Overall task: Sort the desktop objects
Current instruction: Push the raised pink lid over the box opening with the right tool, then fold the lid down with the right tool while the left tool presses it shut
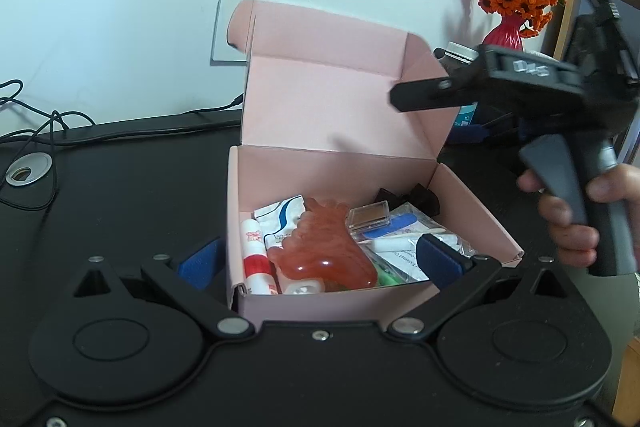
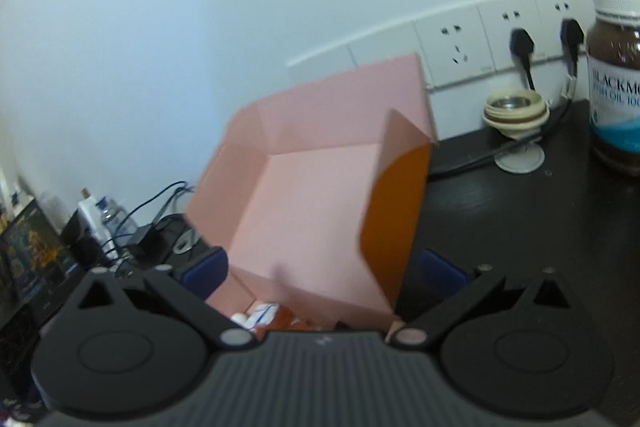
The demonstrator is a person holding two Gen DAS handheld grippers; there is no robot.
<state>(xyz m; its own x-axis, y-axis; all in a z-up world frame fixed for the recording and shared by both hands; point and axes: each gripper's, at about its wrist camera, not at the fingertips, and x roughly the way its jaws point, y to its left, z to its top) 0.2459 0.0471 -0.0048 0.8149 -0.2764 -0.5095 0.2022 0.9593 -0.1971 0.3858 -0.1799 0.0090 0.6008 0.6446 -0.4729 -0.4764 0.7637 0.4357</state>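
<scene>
- left gripper [image 1: 320, 259]: spread wide, empty, straddling matte pink cardboard box [image 1: 360, 303].
- right gripper [image 2: 324, 267]: spread wide, empty, flanking raised lid [image 2: 304, 203].
- inside: glossy translucent orange comb [image 1: 320, 251].

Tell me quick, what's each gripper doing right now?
Left gripper: open, straddling the pink cardboard box, holding nothing.
Right gripper: open, at the box's raised lid, holding nothing.

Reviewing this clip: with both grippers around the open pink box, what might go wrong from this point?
1. The right gripper hangs close by the raised lid; a nudge may fold it shut or shift the light pink box.
2. The left gripper is open astride the box, one finger over the packed contents, so it may snag the orange comb or packets.
3. The fish oil bottle stands near the right gripper and may get knocked.
</scene>
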